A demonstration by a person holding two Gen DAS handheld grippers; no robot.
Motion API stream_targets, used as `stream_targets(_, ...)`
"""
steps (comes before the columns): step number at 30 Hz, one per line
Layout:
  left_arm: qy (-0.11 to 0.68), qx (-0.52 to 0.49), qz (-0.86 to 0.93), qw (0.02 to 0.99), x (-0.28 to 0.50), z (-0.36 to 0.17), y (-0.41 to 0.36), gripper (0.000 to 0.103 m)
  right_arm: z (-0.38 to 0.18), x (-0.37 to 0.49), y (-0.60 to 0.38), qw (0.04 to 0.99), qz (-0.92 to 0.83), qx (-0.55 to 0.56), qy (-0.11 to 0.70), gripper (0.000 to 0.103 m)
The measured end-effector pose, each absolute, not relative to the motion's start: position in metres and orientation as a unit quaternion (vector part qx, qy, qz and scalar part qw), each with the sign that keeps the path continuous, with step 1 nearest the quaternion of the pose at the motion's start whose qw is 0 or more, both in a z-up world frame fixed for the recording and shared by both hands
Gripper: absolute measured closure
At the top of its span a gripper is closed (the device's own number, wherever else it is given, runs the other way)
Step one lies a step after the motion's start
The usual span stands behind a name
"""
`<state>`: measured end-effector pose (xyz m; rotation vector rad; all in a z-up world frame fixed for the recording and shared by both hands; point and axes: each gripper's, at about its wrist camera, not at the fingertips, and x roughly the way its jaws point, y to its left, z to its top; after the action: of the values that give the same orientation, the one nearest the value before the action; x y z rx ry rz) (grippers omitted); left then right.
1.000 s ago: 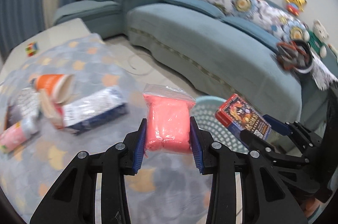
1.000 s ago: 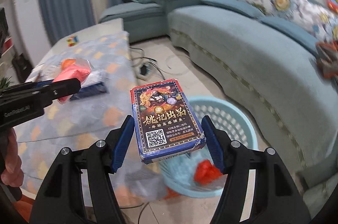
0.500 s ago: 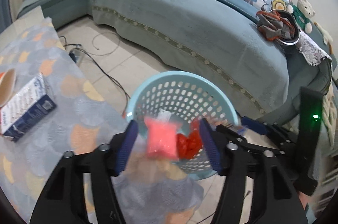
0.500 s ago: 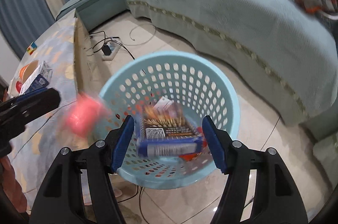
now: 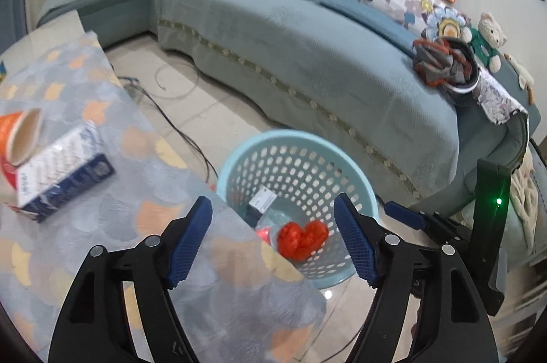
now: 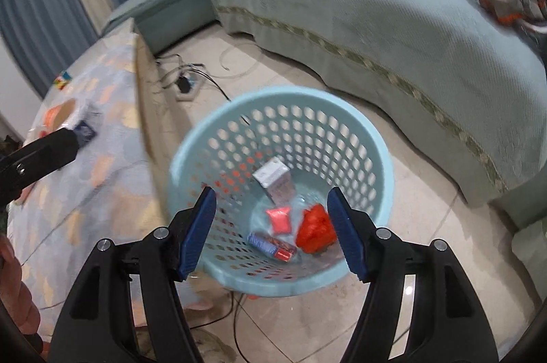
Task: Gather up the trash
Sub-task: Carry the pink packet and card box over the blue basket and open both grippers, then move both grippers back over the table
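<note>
Both hand-held grippers are hanging over the pale blue perforated laundry basket (image 6: 280, 188) on the floor, tilted down toward its mouth — presumably so that whatever is let go falls inside rather than onto the tiles. The left hand-held gripper (image 5: 273, 240) is spreading its jaws wider with nothing between them; the right hand-held gripper (image 6: 271, 231) is standing released and empty too.

The trash is lying at the basket's bottom: the pink bag (image 6: 280, 219) flat near the middle, the playing-card box (image 6: 271, 245) just beside it on its broad face, its long axis running from upper left to lower right in the right wrist view. A crumpled red wrapper (image 6: 314, 229) and a small white carton (image 6: 273, 176) are sitting near them.

More is waiting on the worktop (image 5: 102, 209) — a blue-and-white box (image 5: 63, 176) lying lengthwise along the patterned cloth, and an orange paper cup (image 5: 20, 135) tipped over, mouth facing the camera, touching the box's far end.
</note>
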<state>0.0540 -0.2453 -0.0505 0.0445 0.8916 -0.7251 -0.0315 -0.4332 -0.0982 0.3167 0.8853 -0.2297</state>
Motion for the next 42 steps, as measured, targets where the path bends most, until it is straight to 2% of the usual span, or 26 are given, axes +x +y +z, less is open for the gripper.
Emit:
stream_targets(7,0.380,-0.001,-0.296,0.876,0.047,-0.008,-0.172,0.031,-0.050,-0.023,-0.377,0.918,-0.058,0.105,0.377,0.039)
stream_targets(17,0.353,-0.081,-0.154,0.919,0.063,0.015,0.010,0.031,-0.012,0.017,-0.265,0.938,0.030,0.040,0.344,0.038)
stream_targets(29,0.386,-0.129,-0.018,0.913,0.101,-0.044,0.155,0.031,-0.020,0.089,-0.138,0.934,0.114,-0.021,0.337,0.038)
stream_targets(42,0.404,-0.155,-0.023,0.901,0.132,-0.083,0.179,0.031,-0.071,0.155,-0.098,0.915,0.123,-0.018,0.383,0.038)
